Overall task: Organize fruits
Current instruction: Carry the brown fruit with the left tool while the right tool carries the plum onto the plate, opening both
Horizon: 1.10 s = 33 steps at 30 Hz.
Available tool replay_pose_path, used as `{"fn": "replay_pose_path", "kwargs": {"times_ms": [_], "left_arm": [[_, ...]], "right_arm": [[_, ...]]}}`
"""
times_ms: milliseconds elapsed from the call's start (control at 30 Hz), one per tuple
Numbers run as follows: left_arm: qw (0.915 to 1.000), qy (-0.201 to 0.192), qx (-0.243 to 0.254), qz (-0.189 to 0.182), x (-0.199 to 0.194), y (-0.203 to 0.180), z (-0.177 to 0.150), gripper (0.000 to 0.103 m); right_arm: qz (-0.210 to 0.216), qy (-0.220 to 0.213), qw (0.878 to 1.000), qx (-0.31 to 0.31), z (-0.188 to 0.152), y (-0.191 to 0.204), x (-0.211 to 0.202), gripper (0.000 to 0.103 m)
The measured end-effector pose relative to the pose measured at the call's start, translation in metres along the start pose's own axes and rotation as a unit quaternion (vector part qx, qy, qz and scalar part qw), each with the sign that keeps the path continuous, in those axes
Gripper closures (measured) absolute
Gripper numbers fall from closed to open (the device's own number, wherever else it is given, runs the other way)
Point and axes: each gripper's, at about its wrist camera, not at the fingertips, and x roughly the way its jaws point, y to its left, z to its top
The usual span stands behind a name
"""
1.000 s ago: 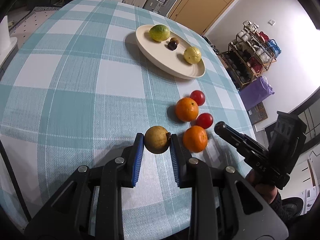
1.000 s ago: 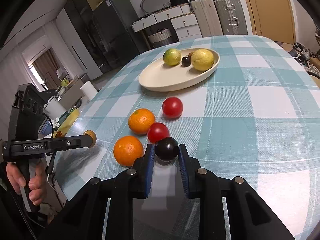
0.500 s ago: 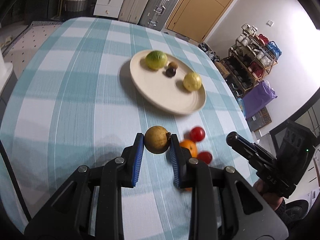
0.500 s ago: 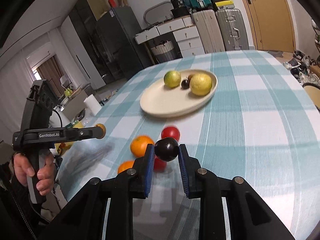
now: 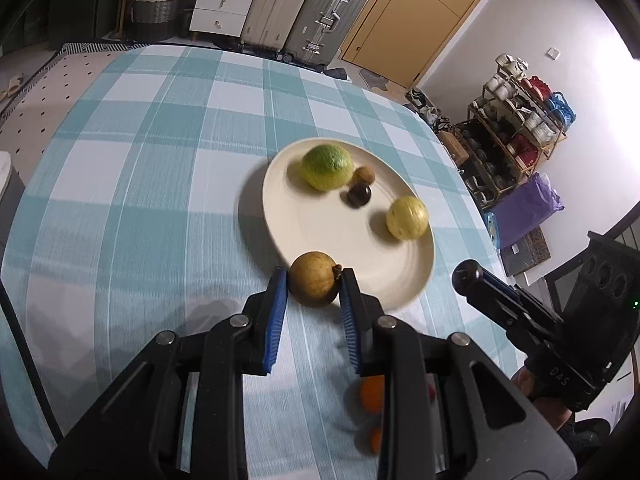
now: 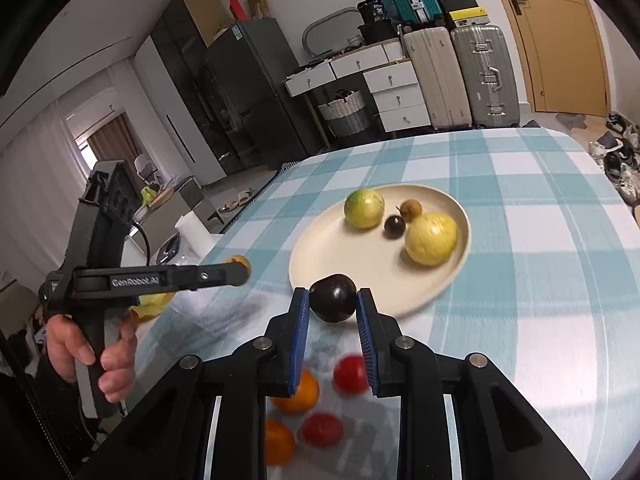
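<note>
Left gripper (image 5: 314,282) clamps brown fruit (image 5: 314,278), right gripper (image 6: 333,300) clamps dark plum (image 6: 333,298); plate (image 5: 416,280) lies dead ahead of both.

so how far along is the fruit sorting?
Done: four fruits sit on the plate. In hand: left gripper clamps a tan fruit, right gripper a dark plum, both near the plate's edge. Left: two oranges and two tomatoes on the cloth.
</note>
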Motion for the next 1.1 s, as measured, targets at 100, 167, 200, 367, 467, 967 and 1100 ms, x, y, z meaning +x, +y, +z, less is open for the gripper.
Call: {"fn": "replay_pose_path", "kwargs": {"times_ms": [100,167,200,367,467,967,1100], "left_arm": [[1.0,0.007,-0.001,-0.003,0.016,0.002,0.015,0.08],[0.9999,0.016,0.0,-0.004,0.028,0.003,0.024,0.08],[0.9998,0.018,0.002,-0.005,0.032,0.003,0.028,0.08],[0.9996,0.025,0.011,-0.005,0.052,0.0,0.047,0.08],[0.9995,0.029,0.013,-0.007,0.064,0.001,0.058,0.08],[0.9978,0.057,-0.009,-0.033,0.107,0.015,0.084,0.08],[0.9978,0.055,-0.012,-0.036,0.109,0.017,0.086,0.08]], "right_arm": [[0.005,0.003,1.0,-0.007,0.014,0.0,0.013,0.079],[0.008,0.007,1.0,-0.009,0.022,-0.002,0.024,0.079],[0.009,0.009,1.0,-0.008,0.025,-0.003,0.03,0.079],[0.013,0.023,1.0,-0.004,0.038,-0.008,0.057,0.079],[0.012,0.033,0.999,-0.007,0.043,-0.01,0.071,0.079],[0.011,0.085,0.996,0.018,0.051,-0.022,0.123,0.078],[0.014,0.095,0.995,0.013,0.049,-0.018,0.134,0.078]]}}
